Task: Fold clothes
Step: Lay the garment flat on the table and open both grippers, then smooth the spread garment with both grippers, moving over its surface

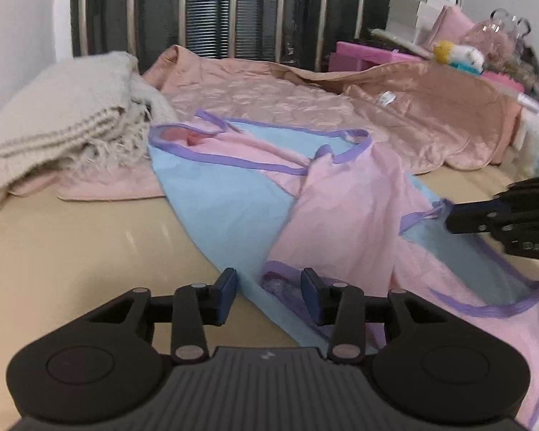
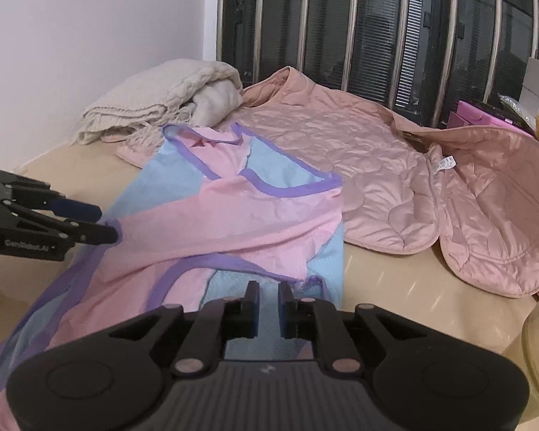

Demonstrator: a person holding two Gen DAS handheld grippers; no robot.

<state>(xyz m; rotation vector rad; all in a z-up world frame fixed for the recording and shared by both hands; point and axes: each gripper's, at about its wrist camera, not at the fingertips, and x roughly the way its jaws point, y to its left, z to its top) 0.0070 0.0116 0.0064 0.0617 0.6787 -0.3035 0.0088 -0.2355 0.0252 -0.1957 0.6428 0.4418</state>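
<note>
Beige table (image 1: 72, 251), barred window (image 2: 341, 36) behind.

Both grippers, left gripper (image 1: 268, 289) and right gripper (image 2: 268, 303), are black with blue pads, silver pivot pins and ribbed housings.

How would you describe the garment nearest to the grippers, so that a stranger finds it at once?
On the beige table before the barred window, three textiles lie. The nearest one is a thin top, lying in front of the quilted pink jacket and the cream knitted blanket. Only it has pink and light blue panels with purple edging.
</note>
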